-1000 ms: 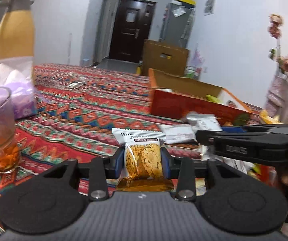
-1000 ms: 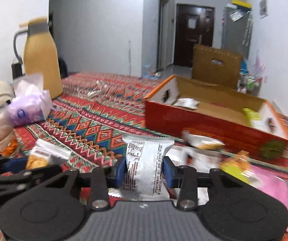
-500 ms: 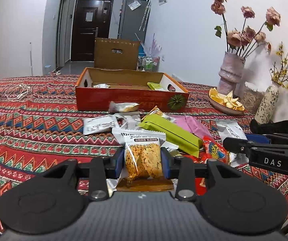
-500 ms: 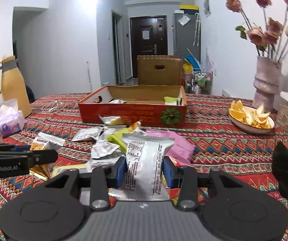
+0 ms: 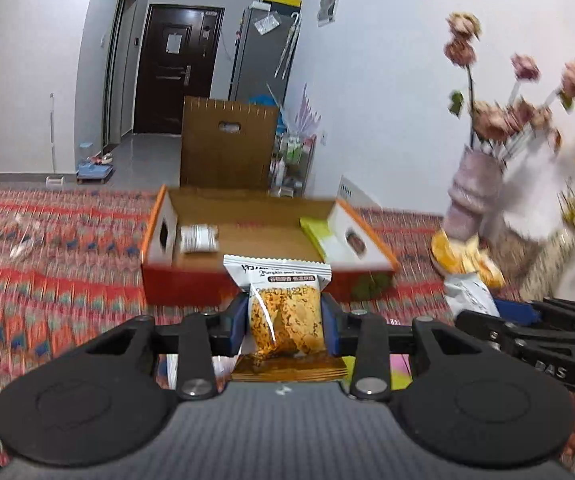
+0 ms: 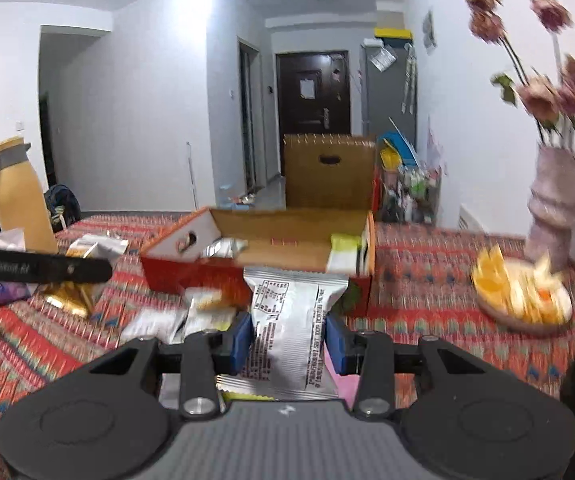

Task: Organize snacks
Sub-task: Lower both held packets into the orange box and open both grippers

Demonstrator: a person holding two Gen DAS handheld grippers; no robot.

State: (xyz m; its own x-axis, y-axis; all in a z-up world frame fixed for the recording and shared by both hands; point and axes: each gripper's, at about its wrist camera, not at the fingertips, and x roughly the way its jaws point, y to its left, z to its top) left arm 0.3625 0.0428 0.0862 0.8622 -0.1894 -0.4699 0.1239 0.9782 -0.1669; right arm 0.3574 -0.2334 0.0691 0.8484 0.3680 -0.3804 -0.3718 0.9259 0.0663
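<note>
My left gripper (image 5: pixel 284 322) is shut on a clear-fronted pumpkin seed snack packet (image 5: pixel 283 312), held upright just in front of the open red cardboard box (image 5: pixel 191 284). Inside that box lie a small silver packet (image 5: pixel 198 239) at the left and a green packet (image 5: pixel 319 232) at the right. My right gripper (image 6: pixel 290 338) is shut on a silver snack packet (image 6: pixel 293 320) with its printed back showing, short of the same red box (image 6: pixel 175 272). The right gripper's side shows at the right edge of the left wrist view, and the left gripper's finger (image 6: pixel 39 269) shows at the left of the right wrist view.
Loose snack packets (image 6: pixel 175 316) lie on the patterned tablecloth (image 5: pixel 47 280) before the box. A plate of orange slices (image 6: pixel 523 296) and a vase of dried flowers (image 6: pixel 555 208) stand at the right. A yellow thermos jug (image 6: pixel 19 204) and a tissue pack stand at the left.
Both grippers have swung toward the red box and risen a little, each keeping its packet. The box now sits straight ahead and nearer in both views.
</note>
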